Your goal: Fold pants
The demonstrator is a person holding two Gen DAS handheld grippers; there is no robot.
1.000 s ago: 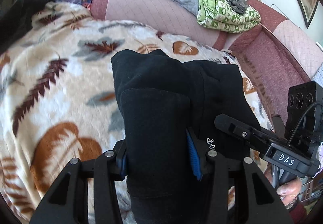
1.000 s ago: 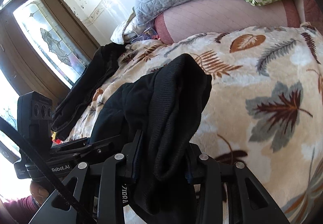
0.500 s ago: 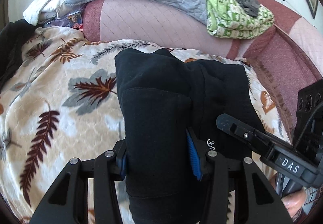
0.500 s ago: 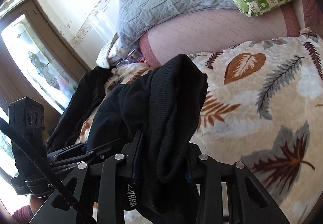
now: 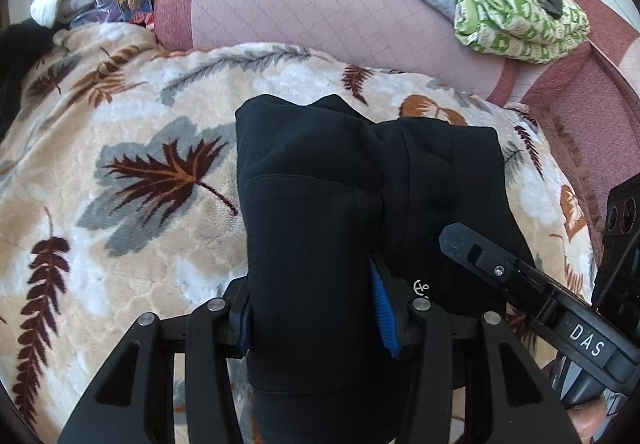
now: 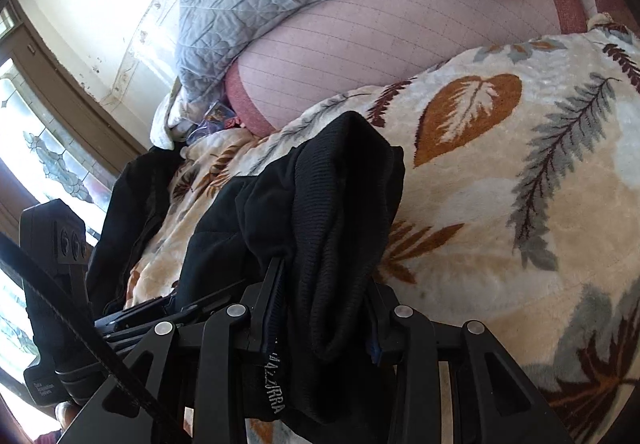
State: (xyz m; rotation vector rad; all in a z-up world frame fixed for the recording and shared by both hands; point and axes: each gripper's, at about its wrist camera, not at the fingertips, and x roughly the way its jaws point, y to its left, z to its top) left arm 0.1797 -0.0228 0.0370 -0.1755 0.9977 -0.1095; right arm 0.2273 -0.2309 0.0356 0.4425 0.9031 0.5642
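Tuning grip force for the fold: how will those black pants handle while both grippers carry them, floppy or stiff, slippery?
Probably floppy: the black pants bunch and droop over the left gripper and the right gripper. Likely not slippery: the ribbed knit looks thick and soft. It may drag on the plush leaf blanket rather than slide.

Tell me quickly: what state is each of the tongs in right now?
Left tongs: closed on the black pants.
Right tongs: closed on the same pants.

pink quilted sofa (image 5: 320,4) under a leaf-print blanket (image 5: 140,184), bright window (image 6: 52,164).
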